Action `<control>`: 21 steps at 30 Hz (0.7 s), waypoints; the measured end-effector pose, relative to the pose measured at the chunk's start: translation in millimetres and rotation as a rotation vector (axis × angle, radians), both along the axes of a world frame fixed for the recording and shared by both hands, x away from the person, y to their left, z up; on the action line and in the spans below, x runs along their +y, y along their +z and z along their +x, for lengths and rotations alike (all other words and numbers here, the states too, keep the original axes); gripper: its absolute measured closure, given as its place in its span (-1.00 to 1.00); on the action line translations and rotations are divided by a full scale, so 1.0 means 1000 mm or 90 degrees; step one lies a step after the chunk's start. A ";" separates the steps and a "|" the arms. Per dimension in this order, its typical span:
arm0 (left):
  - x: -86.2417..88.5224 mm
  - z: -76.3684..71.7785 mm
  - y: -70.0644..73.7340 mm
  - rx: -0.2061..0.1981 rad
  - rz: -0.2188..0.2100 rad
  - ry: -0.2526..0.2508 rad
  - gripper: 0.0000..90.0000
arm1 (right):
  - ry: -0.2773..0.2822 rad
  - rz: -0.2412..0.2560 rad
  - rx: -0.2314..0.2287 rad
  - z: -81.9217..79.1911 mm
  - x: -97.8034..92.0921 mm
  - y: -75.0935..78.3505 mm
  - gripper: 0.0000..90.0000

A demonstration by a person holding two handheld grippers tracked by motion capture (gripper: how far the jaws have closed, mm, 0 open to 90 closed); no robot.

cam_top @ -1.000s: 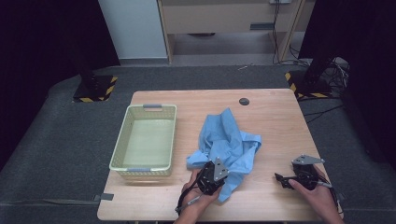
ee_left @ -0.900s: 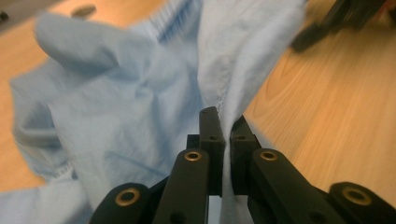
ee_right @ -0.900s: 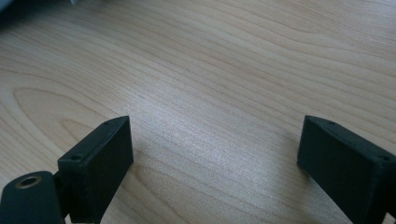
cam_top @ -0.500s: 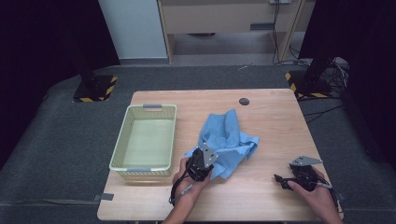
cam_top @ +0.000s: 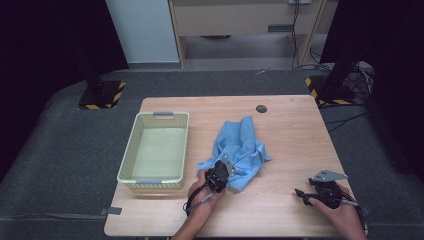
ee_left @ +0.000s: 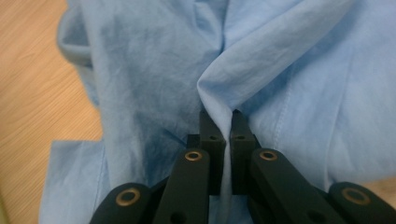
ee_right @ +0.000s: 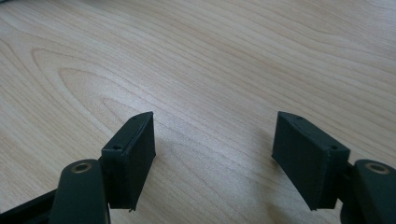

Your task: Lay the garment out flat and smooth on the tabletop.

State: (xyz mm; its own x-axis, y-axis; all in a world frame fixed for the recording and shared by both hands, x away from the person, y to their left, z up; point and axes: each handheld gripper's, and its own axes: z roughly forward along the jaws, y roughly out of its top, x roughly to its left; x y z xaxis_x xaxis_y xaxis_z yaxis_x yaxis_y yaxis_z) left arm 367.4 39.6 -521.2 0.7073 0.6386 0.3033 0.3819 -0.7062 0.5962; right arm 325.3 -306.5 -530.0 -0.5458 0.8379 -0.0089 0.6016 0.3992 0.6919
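Cloth (cam_top: 240, 150) lies crumpled mid-tabletop (cam_top: 290, 125), just right of the basket (cam_top: 155, 150). A fold at its near edge is pinched by the left gripper (ee_left: 223, 126), jaws closed on it. Right gripper (ee_right: 212, 154) is held wide and empty over bare wood, well apart to the right. Basket lies leftward from the grip, so the left hand is better placed.

A light blue cloth (cam_top: 240, 150), creased and shaded darker in its folds, lies on a pale wood-grain desk (cam_top: 290, 125). Beside it sits a pale yellow-green basket (cam_top: 131, 155) with grey handles. Black fingers (ee_left: 212, 135) with brass-coloured rivets show on the left gripper (ee_left: 223, 133); the right gripper (ee_right: 215, 154) is black too. A small dark disc (cam_top: 261, 108) marks the desk.
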 end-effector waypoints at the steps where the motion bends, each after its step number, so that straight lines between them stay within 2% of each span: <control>1: -0.003 -0.001 -0.001 -0.003 0.002 -0.008 0.96 | -0.003 0.001 0.000 -0.001 -0.001 0.001 -0.34; 5: -0.013 -0.009 -0.002 -0.011 0.006 -0.038 0.97 | -0.008 0.001 -0.004 -0.003 -0.004 0.001 -0.34; 10: -0.028 -0.023 -0.003 -0.035 0.045 -0.079 0.97 | -0.011 0.003 -0.004 -0.002 -0.005 0.001 -0.33; 13: -0.030 -0.028 -0.003 -0.035 0.040 -0.095 0.97 | -0.007 0.000 -0.005 -0.002 -0.003 0.001 -0.30; 21: -0.031 -0.043 -0.002 -0.014 0.026 -0.138 0.97 | 0.002 -0.006 -0.003 0.000 -0.001 0.001 -0.18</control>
